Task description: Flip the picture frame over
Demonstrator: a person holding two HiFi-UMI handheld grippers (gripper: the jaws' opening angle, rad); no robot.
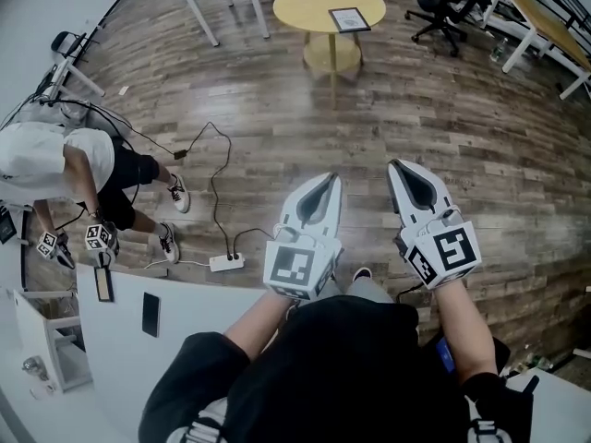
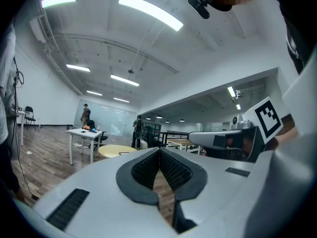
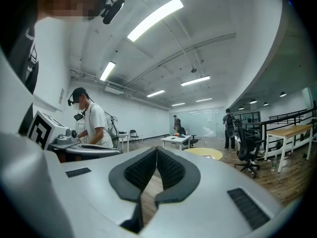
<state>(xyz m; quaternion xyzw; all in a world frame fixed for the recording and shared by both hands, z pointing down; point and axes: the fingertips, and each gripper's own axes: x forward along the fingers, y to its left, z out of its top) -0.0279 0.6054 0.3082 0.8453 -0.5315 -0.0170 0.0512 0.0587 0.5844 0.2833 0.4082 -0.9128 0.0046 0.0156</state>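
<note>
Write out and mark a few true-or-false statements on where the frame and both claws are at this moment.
1. The frame lies on the round yellow table. True.
2. The left claw grips the frame. False: it is shut on nothing and held well short of the table.
3. The right claw is shut and empty. True.
4. The power strip sits on the yellow table. False: it lies on the wood floor, near the person's feet.
</note>
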